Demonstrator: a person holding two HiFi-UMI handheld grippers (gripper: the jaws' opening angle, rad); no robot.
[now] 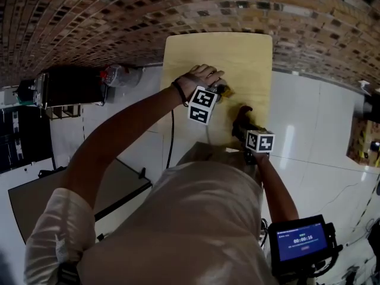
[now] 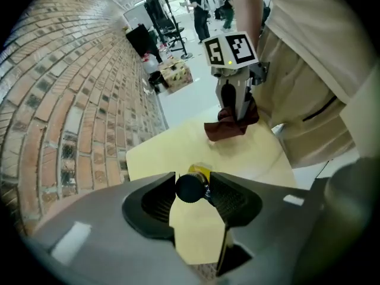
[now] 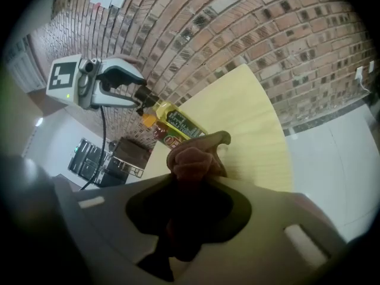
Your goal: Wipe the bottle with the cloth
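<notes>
Red-brown brick wall (image 1: 89, 16) ran across the top of the head view, from 10 to 2 o'clock. A pale wooden table (image 1: 237, 58) stood against it at 12 o'clock. Glossy white floor tiles (image 1: 314, 129) spread out at 3 o'clock, showing faint reflections. A dark shelf unit (image 1: 65, 88) sat by the wall at 9 o'clock. A dark flat board (image 1: 35, 200) lay at 8 o'clock, and a small lit blue screen (image 1: 301, 241) glowed at 5 o'clock.

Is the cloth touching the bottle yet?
Apart. The left gripper view shows it: a stretch of bare table lies between the cloth and the bottle.
</notes>
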